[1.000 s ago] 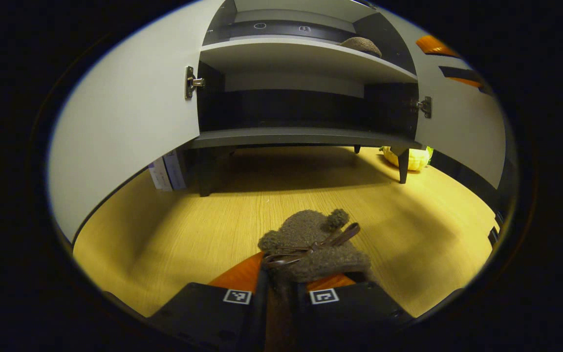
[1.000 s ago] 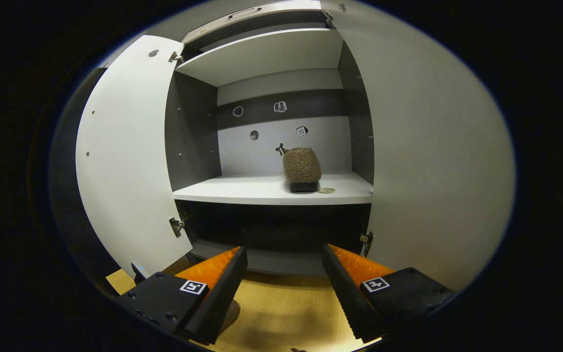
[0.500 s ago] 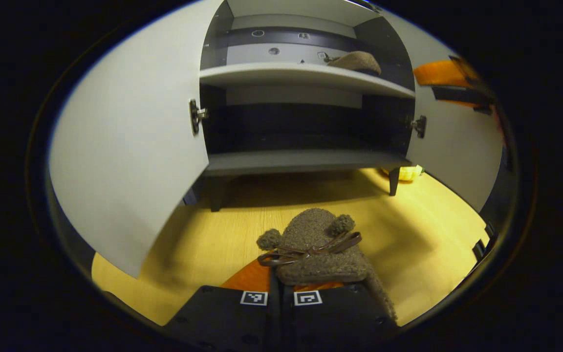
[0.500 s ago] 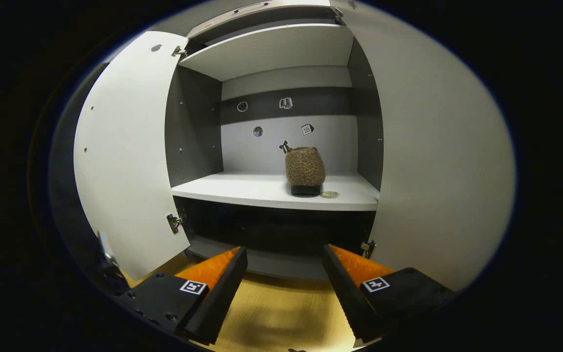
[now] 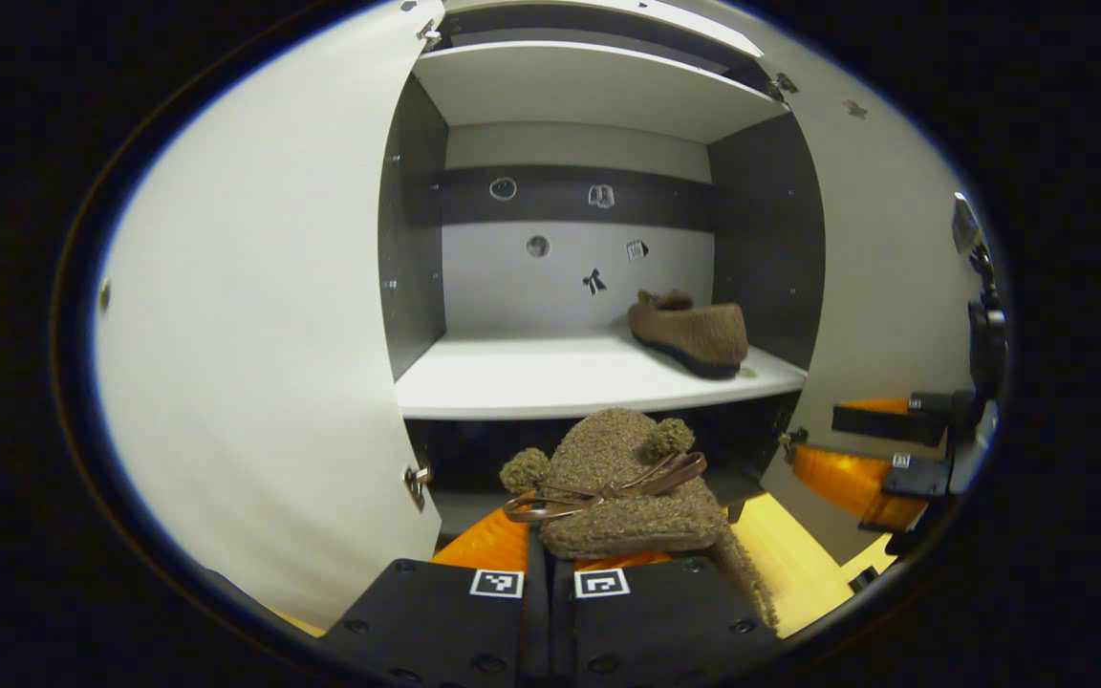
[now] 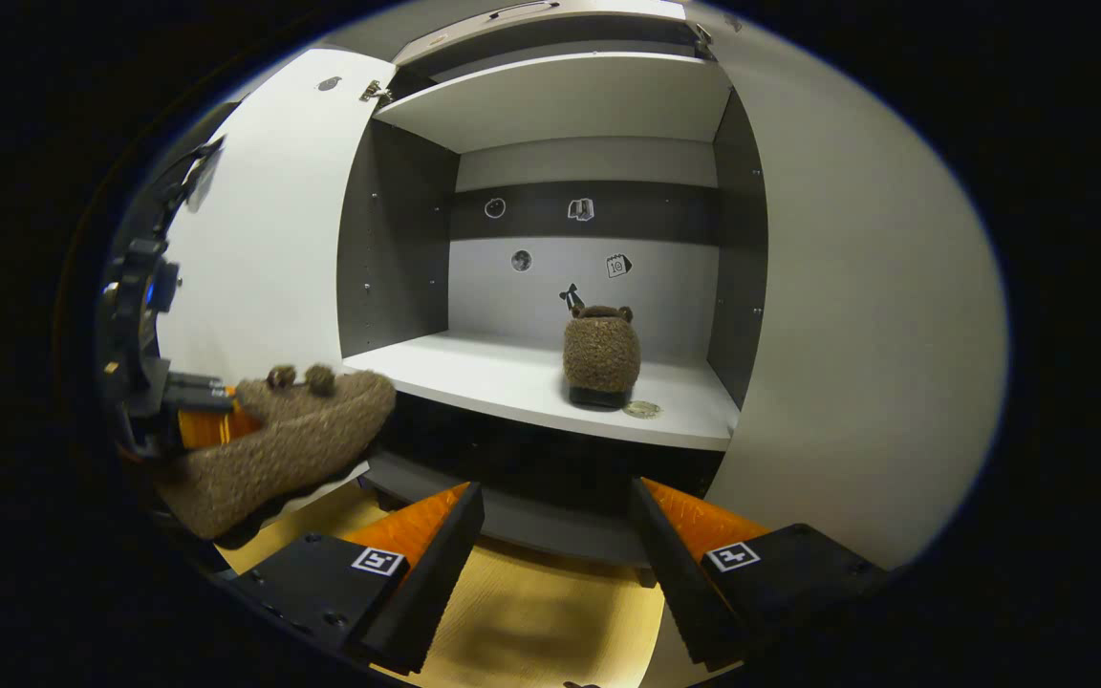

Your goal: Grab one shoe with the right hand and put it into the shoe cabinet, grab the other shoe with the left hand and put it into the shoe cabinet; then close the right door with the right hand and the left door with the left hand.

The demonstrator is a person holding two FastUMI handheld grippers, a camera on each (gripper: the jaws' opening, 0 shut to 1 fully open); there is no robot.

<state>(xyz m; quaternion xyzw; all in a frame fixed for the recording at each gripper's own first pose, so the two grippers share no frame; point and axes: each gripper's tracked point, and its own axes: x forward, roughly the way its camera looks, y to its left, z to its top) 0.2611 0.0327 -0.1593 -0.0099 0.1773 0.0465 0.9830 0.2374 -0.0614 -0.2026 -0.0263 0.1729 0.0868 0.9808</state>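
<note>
- Wooden floor (image 6: pixel 550 631) runs under the shoe cabinet (image 5: pixel 417 239), whose two doors stand swung wide.
- One shoe (image 6: pixel 600 355) sits on the pale shelf (image 5: pixel 531 377), toward its right end, near the front edge; open shelf lies to its left.
- Left gripper (image 5: pixel 550 583): jaws closed on the second shoe (image 5: pixel 613 492), held in front of the shelf edge, between the doors.
- Right gripper (image 6: pixel 558 564): jaws apart, holding nothing, low before the cabinet.
</note>
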